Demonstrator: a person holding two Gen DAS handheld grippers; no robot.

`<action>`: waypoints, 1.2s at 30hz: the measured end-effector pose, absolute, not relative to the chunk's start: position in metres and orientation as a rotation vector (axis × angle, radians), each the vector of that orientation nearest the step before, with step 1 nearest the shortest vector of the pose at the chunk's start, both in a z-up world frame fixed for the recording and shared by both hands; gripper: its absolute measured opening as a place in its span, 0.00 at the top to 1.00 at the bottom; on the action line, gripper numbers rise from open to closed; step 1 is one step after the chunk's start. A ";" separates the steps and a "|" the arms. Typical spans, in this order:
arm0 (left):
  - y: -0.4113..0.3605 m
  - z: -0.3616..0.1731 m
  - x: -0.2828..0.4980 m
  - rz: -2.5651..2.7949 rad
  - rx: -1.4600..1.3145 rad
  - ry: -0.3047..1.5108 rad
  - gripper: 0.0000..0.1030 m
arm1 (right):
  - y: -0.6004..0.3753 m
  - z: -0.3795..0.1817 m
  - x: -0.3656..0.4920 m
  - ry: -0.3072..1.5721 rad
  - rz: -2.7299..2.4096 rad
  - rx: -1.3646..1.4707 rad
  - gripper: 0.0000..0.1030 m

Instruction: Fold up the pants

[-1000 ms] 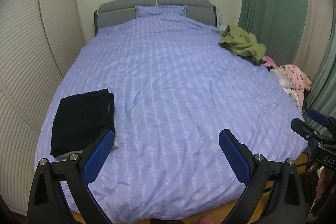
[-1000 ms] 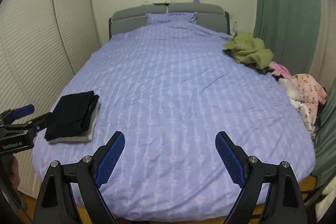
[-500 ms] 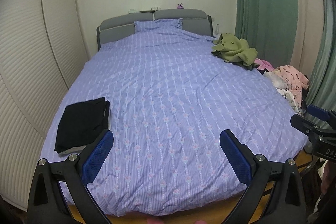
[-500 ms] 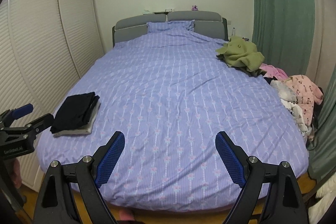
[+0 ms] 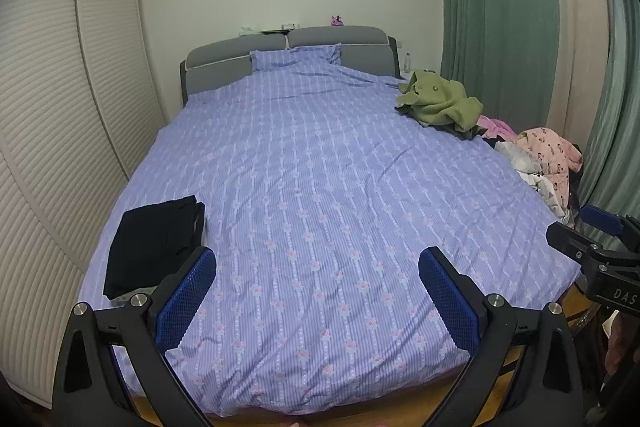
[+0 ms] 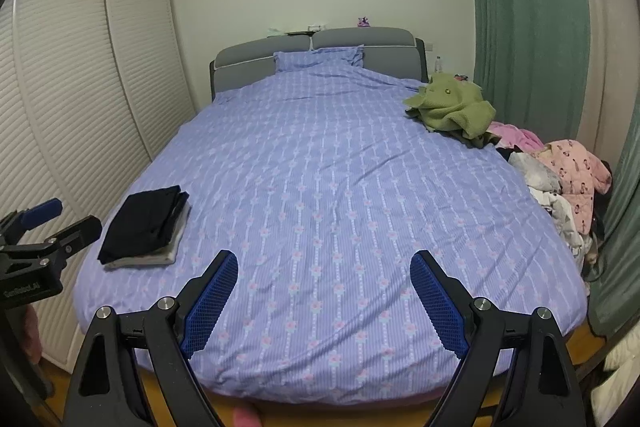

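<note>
Pants, black and folded, sit on the bed's left edge, nearer the left gripper. Both it and the right gripper are wide open, holding nothing.

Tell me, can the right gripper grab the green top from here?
Probably not yet. The right gripper hangs open at the foot of the bed, and the green top lies far up near the headboard. Nothing blocks the way.

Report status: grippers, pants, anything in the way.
Left gripper open, empty. Right gripper open, empty. Folded black pants stacked at bed's near-left corner. Crumpled olive-green garment far right; purple floral duvet between is bare.
</note>
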State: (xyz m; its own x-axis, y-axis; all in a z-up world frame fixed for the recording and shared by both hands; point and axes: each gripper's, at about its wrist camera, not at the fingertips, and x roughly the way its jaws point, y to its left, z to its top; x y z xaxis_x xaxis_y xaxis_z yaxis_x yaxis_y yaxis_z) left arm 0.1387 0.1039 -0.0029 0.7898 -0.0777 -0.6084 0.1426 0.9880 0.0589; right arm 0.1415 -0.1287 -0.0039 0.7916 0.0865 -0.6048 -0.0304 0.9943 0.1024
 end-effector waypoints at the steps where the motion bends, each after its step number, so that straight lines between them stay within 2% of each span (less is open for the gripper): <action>1: 0.104 -0.003 0.139 -0.121 0.100 0.652 0.00 | -0.128 -0.004 0.141 0.655 0.061 0.087 0.14; 36: 0.091 -0.004 0.136 -0.165 0.117 0.628 0.00 | -0.136 0.003 0.134 0.656 0.043 0.095 0.14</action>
State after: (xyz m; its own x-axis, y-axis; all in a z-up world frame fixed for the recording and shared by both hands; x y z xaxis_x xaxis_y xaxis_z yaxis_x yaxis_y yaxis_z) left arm 0.1355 0.0911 -0.0040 0.7969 -0.1179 -0.5925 0.1886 0.9803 0.0585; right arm 0.1342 -0.1358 0.0028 0.7918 0.0696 -0.6068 -0.0095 0.9948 0.1018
